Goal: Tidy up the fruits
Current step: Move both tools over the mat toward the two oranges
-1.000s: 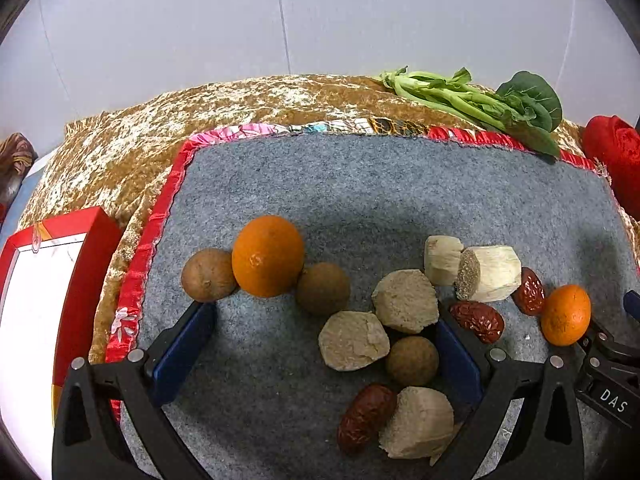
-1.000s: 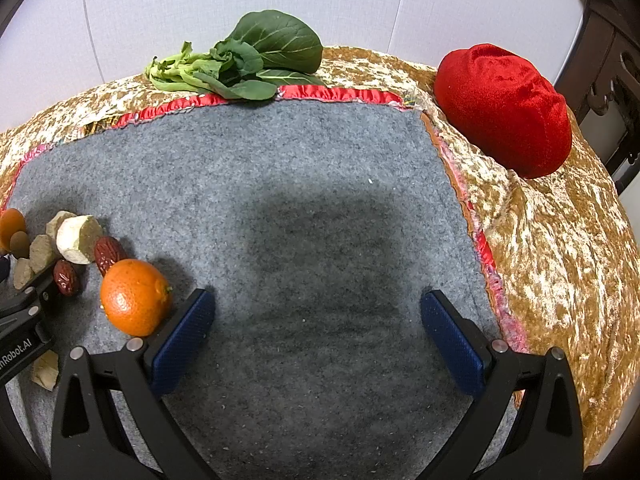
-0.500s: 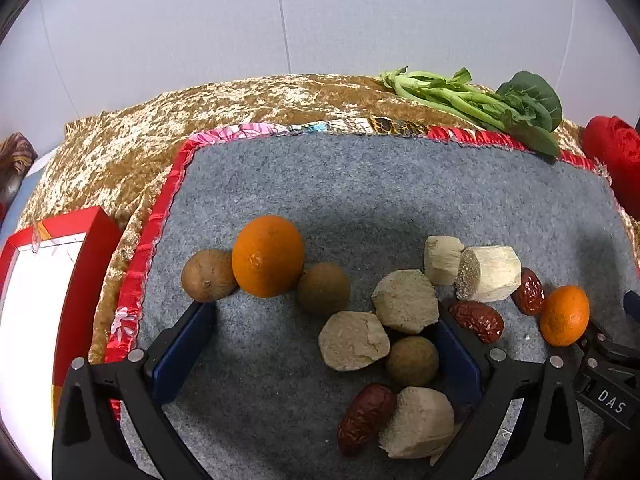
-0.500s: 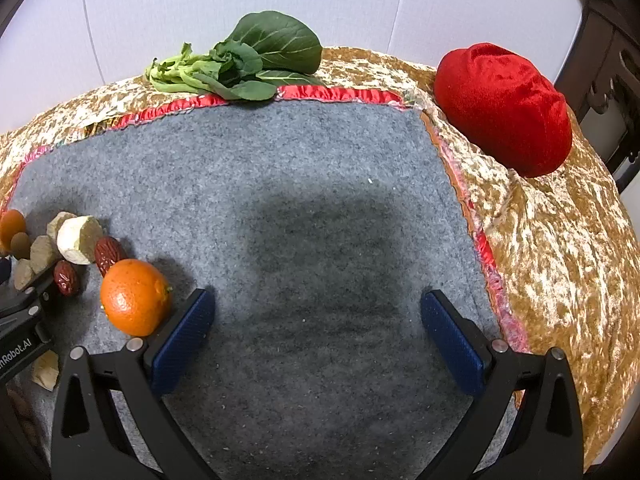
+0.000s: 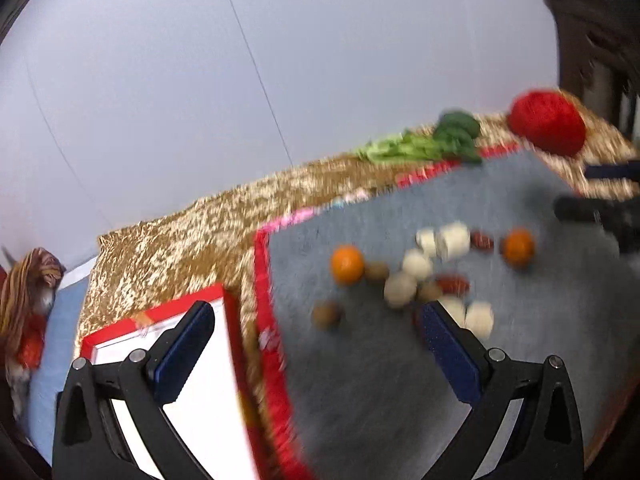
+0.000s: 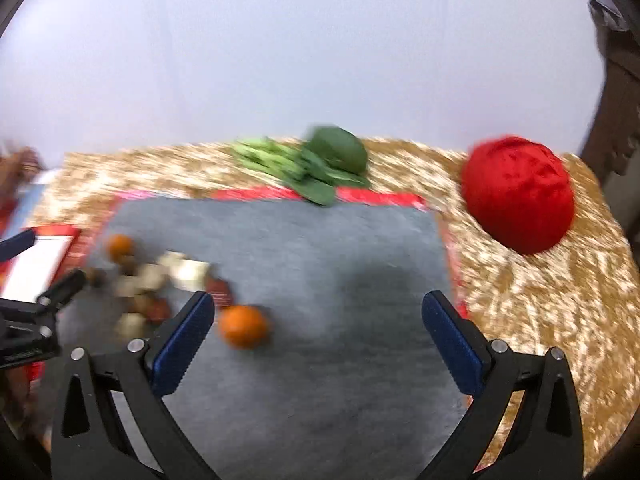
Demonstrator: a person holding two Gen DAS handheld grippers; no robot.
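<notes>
Both the left gripper (image 5: 316, 344) and right gripper (image 6: 318, 340) hung wide apart and empty above a grey mat (image 6: 320, 264) scattered with oranges (image 6: 243, 326), dates and pale chunks.

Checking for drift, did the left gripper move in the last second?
Yes. The left gripper pulled back and leftward: its fingers framed the fruit pile, now one overlaps the red box.
</notes>
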